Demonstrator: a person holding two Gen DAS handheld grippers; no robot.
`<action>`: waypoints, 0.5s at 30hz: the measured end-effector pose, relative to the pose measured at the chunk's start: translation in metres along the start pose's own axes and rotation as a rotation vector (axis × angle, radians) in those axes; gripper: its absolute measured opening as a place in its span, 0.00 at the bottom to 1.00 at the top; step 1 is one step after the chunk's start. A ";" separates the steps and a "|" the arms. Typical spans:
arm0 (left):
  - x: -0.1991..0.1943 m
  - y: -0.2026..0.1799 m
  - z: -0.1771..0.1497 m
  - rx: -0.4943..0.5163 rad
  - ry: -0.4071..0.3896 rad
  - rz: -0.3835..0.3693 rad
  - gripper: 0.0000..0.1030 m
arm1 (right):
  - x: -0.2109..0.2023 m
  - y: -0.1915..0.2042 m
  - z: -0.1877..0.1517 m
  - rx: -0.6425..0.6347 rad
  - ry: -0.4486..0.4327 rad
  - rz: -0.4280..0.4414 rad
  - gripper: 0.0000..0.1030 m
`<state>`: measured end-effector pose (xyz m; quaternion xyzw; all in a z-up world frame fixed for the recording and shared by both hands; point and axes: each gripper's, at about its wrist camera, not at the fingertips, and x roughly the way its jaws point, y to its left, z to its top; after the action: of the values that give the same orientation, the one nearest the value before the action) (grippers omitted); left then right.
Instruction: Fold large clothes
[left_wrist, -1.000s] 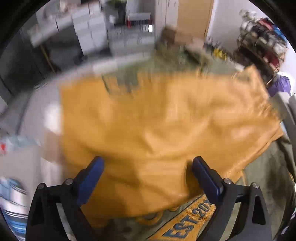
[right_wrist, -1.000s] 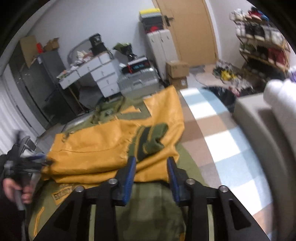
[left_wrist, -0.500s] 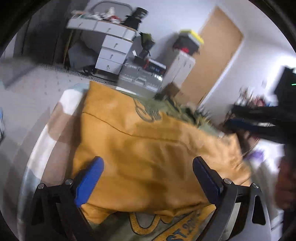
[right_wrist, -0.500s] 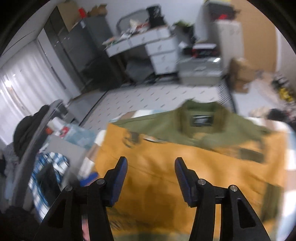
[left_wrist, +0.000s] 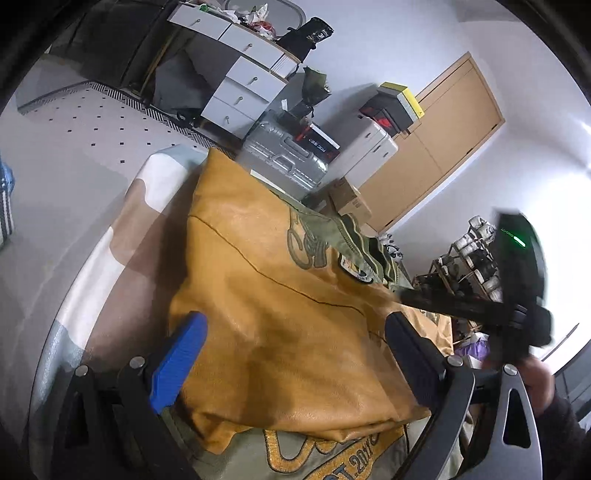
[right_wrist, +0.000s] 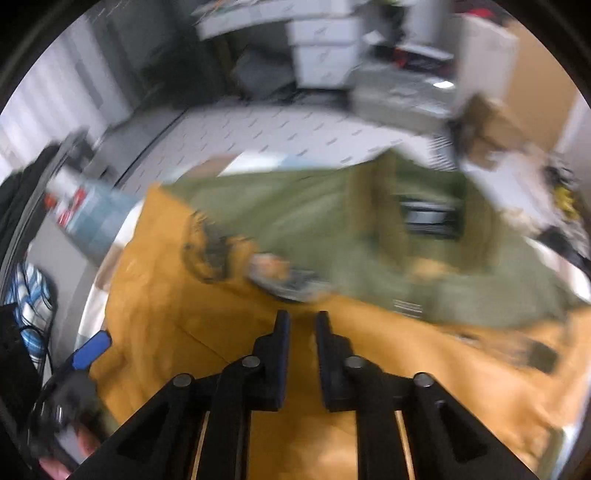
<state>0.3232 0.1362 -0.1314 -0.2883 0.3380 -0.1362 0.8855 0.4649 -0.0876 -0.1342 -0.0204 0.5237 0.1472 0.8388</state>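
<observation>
Across a pale blue, tan and white chequered bed cover lies the big varsity-style jacket, mustard-yellow leather-look sleeves folded over an olive-green cloth body with stitched yellow lettering at its near hem. The step in hand looks like the middle of the fold: both sleeves already lie across the body, and the hem-to-collar fold is not yet made. The left gripper, with blue pads on black fingers, hangs above the sleeve with its jaws spread wide and nothing between them. The right gripper has just been closing; its jaws stand narrow, a slim gap showing, and no cloth is caught between them, though blur makes a light touch on the sleeve hard to rule out. Next, I judge, each gripper must pinch a near corner of the hem and carry it toward the collar, keeping the slippery sleeves from sliding. Only the left view shows the hem lettering and the right gripper from the side at far right; only the right view shows the olive collar with its black label.
</observation>
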 end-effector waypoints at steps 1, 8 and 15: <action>0.001 0.000 0.001 0.001 0.001 0.004 0.91 | -0.011 -0.013 -0.008 0.020 -0.018 -0.022 0.15; 0.001 -0.003 -0.004 0.063 0.017 0.039 0.92 | 0.024 -0.098 -0.077 0.030 0.159 -0.246 0.06; 0.002 -0.001 -0.004 0.091 0.020 0.067 0.92 | -0.001 -0.053 -0.065 -0.034 -0.025 -0.183 0.11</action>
<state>0.3217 0.1331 -0.1346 -0.2349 0.3499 -0.1245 0.8983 0.4221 -0.1506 -0.1695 -0.0805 0.5065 0.0792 0.8548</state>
